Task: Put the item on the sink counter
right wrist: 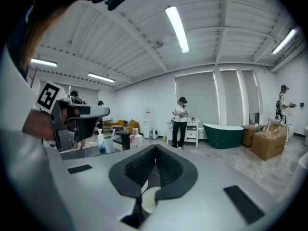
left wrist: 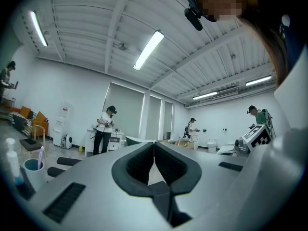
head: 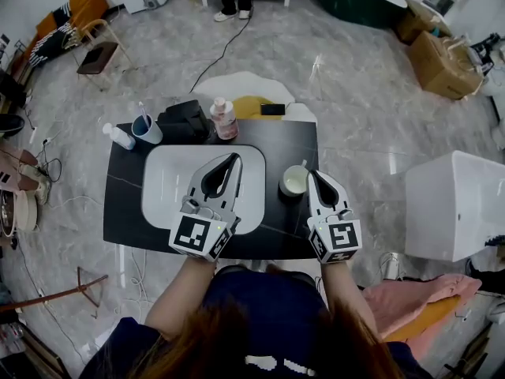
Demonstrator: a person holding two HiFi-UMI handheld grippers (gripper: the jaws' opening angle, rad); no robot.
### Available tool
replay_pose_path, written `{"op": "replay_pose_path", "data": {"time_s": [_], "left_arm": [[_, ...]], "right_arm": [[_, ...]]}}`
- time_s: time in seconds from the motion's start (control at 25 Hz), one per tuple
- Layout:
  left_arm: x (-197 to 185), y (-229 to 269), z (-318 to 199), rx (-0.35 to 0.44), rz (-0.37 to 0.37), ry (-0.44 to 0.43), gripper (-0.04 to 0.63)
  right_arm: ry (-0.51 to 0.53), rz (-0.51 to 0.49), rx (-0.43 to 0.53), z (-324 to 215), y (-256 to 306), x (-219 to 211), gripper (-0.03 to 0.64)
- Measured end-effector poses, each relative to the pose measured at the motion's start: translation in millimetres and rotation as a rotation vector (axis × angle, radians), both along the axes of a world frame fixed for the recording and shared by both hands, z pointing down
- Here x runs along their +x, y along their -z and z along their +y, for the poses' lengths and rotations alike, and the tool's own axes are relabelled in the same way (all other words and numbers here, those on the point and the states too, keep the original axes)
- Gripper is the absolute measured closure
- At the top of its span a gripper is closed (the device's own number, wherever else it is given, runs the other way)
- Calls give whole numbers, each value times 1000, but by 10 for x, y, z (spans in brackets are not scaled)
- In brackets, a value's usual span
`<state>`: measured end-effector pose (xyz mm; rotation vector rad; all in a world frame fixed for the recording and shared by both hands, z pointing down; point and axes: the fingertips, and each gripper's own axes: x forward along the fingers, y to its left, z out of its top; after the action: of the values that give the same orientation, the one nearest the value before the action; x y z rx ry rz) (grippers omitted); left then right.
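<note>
The black sink counter point(head: 292, 144) with its white basin point(head: 167, 181) lies below me. At its back stand a blue cup with a toothbrush point(head: 146, 129), a small white bottle point(head: 118, 136), a black box point(head: 184, 121) and a pink-capped bottle point(head: 224, 119). A cream cup point(head: 294, 181) sits on the counter's right part. My left gripper point(head: 235, 158) hovers over the basin, shut and empty point(left wrist: 154, 142). My right gripper point(head: 312, 174) is shut beside the cream cup with nothing between its jaws point(right wrist: 155, 146). The cream cup point(right wrist: 149, 198) shows just under them.
A phone point(head: 272, 109) lies on the white-and-yellow mat behind the counter. A white cabinet point(head: 454, 204) and a pink cloth point(head: 410, 298) are on the right, a chair point(head: 99, 54) at the far left, cardboard boxes point(head: 442, 61) at the far right. People stand around the room.
</note>
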<state>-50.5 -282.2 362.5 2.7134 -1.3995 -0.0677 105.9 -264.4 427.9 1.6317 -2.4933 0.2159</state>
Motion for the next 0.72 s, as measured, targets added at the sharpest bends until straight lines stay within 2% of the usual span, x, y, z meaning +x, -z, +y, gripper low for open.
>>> {"op": "replay_pose_path", "data": {"time_s": [0.2, 0.52, 0.72], "left_arm": [[-7, 169, 35, 29, 13, -9, 571], [-85, 402, -1, 71, 40, 10, 571], [-147, 500, -21, 88, 44, 19, 571]], "right_arm": [[-2, -3, 69, 15, 388, -19, 600], [-65, -72, 197, 49, 1039, 168, 601], [-86, -93, 232, 71, 1231, 204, 601]]}}
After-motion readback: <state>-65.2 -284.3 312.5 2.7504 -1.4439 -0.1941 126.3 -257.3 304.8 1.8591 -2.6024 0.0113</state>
